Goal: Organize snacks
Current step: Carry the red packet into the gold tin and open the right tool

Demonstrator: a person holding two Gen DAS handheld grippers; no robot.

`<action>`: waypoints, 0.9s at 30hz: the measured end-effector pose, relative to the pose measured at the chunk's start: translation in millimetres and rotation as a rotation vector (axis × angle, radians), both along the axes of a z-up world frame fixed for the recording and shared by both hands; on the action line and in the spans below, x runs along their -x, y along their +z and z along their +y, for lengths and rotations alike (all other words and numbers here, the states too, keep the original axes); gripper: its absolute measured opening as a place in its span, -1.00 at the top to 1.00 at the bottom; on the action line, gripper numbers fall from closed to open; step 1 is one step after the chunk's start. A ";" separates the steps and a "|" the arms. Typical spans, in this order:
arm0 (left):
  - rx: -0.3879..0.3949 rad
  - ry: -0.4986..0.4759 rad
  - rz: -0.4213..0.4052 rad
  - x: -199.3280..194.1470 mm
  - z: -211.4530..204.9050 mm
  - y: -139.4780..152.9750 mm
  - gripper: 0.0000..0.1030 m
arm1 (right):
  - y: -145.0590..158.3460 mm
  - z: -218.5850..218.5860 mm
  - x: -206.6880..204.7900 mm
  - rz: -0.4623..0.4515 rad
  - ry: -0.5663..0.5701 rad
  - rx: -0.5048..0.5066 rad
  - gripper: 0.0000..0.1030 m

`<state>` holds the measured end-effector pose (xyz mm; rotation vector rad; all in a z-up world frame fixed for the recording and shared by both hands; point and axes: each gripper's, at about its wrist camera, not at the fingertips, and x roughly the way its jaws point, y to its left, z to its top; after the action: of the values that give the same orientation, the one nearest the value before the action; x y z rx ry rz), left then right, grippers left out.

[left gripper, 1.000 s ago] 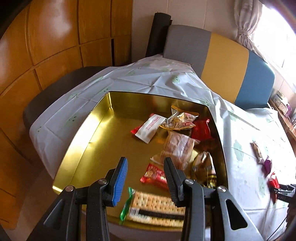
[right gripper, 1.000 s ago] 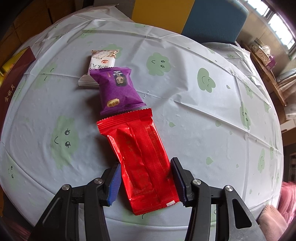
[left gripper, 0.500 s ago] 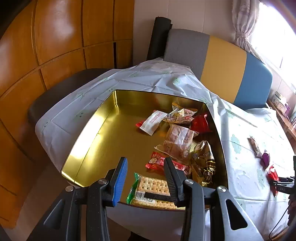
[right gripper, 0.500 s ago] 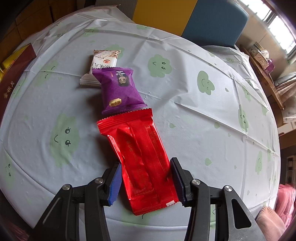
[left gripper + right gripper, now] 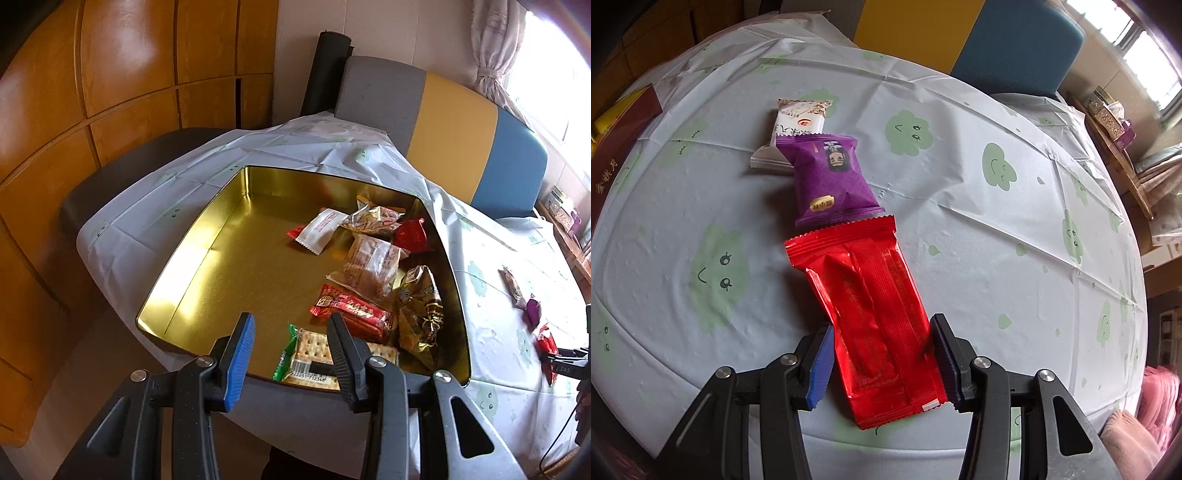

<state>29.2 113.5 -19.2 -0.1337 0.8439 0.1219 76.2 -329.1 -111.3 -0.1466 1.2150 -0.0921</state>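
A gold tin box (image 5: 207, 254) sits on the table and holds several snack packs, among them a cracker pack (image 5: 310, 350) at its near edge. My left gripper (image 5: 290, 328) is open and empty above the tin's near edge. My right gripper (image 5: 882, 339) is open, its jaws on either side of a long red snack pack (image 5: 871, 306) that lies flat on the tablecloth. A purple pack (image 5: 827, 177) and a white pack (image 5: 798, 125) lie beyond it in a line. The same three packs show at the far right of the left wrist view (image 5: 532, 310).
The table wears a white cloth with green cloud faces (image 5: 997, 166). A grey, yellow and blue chair back (image 5: 450, 136) stands behind it. Wooden wall panels (image 5: 110, 92) are to the left. A dark red box lid (image 5: 617, 155) lies at the table's left edge.
My left gripper has pulled back and up from the tin, so more of the tin shows. My right gripper has stayed around the red pack, its jaws a little closer to it.
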 end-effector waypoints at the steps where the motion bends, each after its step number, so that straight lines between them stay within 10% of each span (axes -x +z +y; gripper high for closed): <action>1: 0.003 0.004 -0.001 0.7 1.6 -0.2 0.20 | 0.2 -1.0 -0.8 0.005 -0.002 -0.007 0.04; 11: 0.008 0.014 -0.017 3.9 9.4 1.8 0.20 | 16.5 20.5 -0.7 0.008 0.036 -0.133 0.04; 27: 0.016 0.038 -0.015 6.8 19.5 0.6 0.20 | 94.9 184.1 -4.0 -0.150 0.400 -0.340 0.04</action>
<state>22.4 133.0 -18.7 -0.1659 0.8281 0.1499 80.2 -145.0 -16.4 -0.0804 1.0157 0.4432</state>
